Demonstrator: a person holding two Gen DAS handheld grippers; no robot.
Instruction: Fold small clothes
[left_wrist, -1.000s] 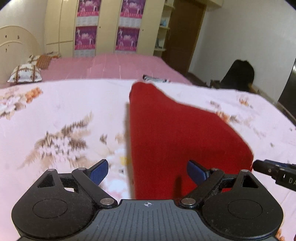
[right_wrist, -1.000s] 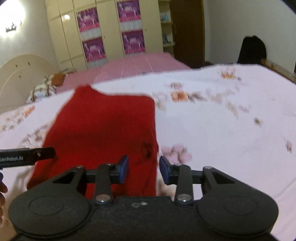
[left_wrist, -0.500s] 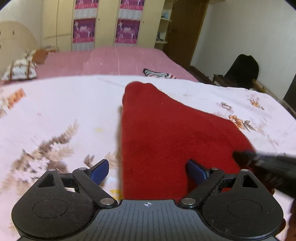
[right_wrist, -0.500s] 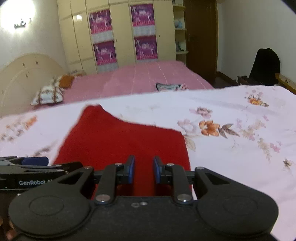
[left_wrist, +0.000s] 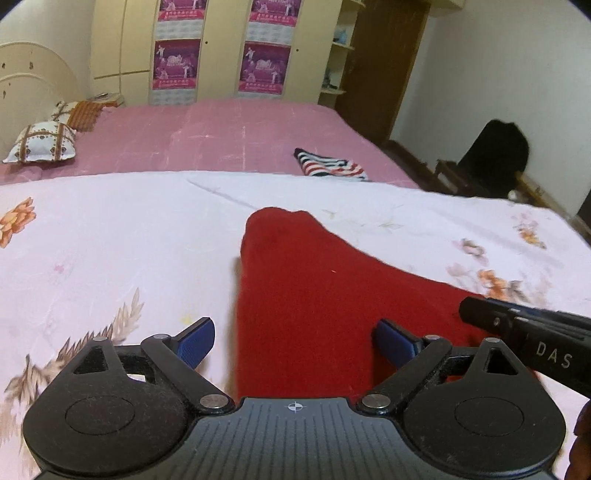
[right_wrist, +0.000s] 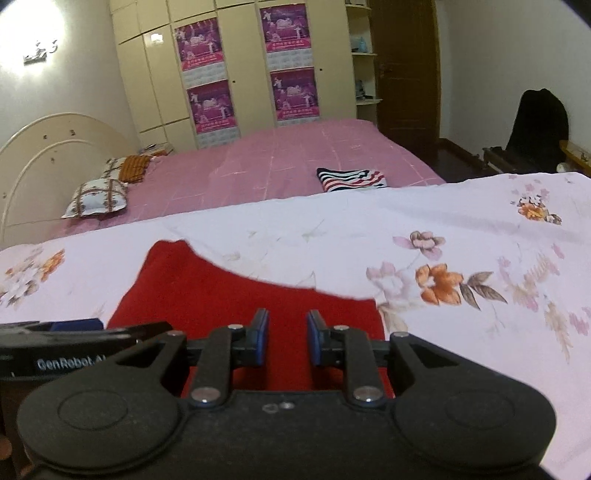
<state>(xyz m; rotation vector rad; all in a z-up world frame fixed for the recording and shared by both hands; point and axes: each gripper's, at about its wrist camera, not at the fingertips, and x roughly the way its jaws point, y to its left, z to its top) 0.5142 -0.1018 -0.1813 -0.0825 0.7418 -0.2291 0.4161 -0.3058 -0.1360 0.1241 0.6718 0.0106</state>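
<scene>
A pink bed (left_wrist: 229, 140) fills the far room, and nearer lies a white floral sheet (left_wrist: 110, 236) carrying the red garment (left_wrist: 314, 295), spread flat. A striped folded cloth (right_wrist: 351, 179) rests on the pink bed. The left gripper (left_wrist: 293, 339) stands wide apart over the garment's near edge, gripping nothing. The right gripper (right_wrist: 284, 341), narrowed after closing further, shows a gap with red cloth beneath, pads not pressing it.

Near, a white floral sheet (right_wrist: 461, 221) spread flat, carrying a red garment (left_wrist: 332, 302) laid smooth, one narrow end pointing far. Beyond it, a bed under a pink cover (left_wrist: 229, 136), bearing a folded striped cloth (right_wrist: 351, 179) at right and patterned pillows (right_wrist: 98, 197) far left.
</scene>
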